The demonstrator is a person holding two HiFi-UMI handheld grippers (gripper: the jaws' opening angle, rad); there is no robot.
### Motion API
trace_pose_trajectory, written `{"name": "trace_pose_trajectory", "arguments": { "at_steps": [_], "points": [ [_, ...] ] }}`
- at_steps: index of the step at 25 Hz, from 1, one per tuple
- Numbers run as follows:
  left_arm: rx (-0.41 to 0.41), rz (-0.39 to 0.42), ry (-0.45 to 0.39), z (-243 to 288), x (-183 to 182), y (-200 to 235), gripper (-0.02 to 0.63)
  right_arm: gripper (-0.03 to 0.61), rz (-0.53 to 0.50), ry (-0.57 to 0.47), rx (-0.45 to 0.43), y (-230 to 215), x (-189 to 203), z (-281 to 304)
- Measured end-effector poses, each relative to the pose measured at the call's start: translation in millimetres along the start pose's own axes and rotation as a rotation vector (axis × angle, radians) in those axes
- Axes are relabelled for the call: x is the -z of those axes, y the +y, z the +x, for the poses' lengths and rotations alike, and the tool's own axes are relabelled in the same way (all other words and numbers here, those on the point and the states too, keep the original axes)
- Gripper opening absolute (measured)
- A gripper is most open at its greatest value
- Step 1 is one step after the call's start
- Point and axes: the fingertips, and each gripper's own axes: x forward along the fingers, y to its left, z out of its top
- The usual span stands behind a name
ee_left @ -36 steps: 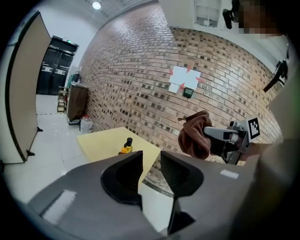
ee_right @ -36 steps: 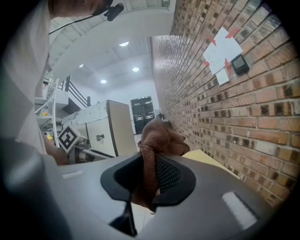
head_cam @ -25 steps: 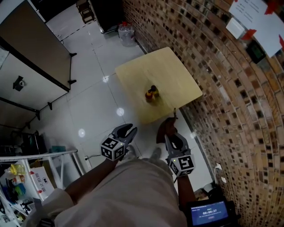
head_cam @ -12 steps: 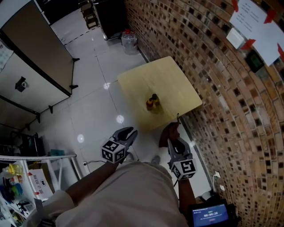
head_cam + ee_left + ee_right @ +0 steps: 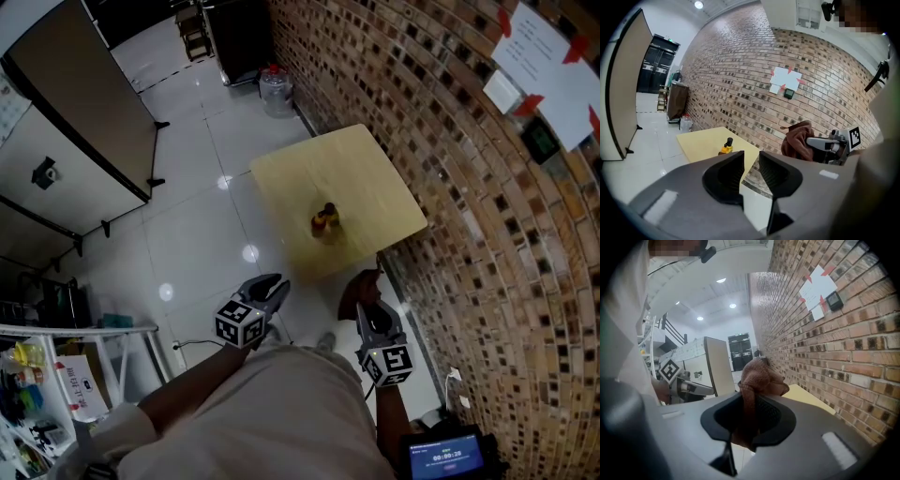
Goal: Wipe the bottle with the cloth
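A small yellow bottle (image 5: 324, 221) with a dark cap stands upright near the front edge of a square wooden table (image 5: 366, 169). Both grippers hang short of the table, over the floor. My left gripper (image 5: 275, 284) is shut with nothing between its jaws; in the left gripper view the bottle (image 5: 725, 146) lies ahead, beyond its jaw tips (image 5: 751, 159). My right gripper (image 5: 367, 305) is shut on a brown cloth (image 5: 356, 286). The cloth (image 5: 759, 376) bunches up above the jaws (image 5: 751, 418) in the right gripper view.
A brick wall (image 5: 469, 206) runs along the table's right side, with papers (image 5: 553, 52) pinned on it. A clear water jug (image 5: 274, 86) stands on the tiled floor beyond the table. Partition panels (image 5: 75, 141) and a cluttered shelf (image 5: 56, 375) are at the left.
The head view has shifted a little, so the table and bottle sit slightly lower in the picture. Both grippers keep their places and the cloth stays held.
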Motion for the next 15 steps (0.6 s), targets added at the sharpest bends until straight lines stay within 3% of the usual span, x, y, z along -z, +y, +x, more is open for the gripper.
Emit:
{"name": "trace_pose_trajectory", "arguments": {
  "at_steps": [15],
  "points": [
    [0.02, -0.005, 0.034, -0.8, 9.6, -5.7, 0.114, 0.063, 0.025, -0.009, 0.024, 1.5, 4.1, -14.5]
  ]
}}
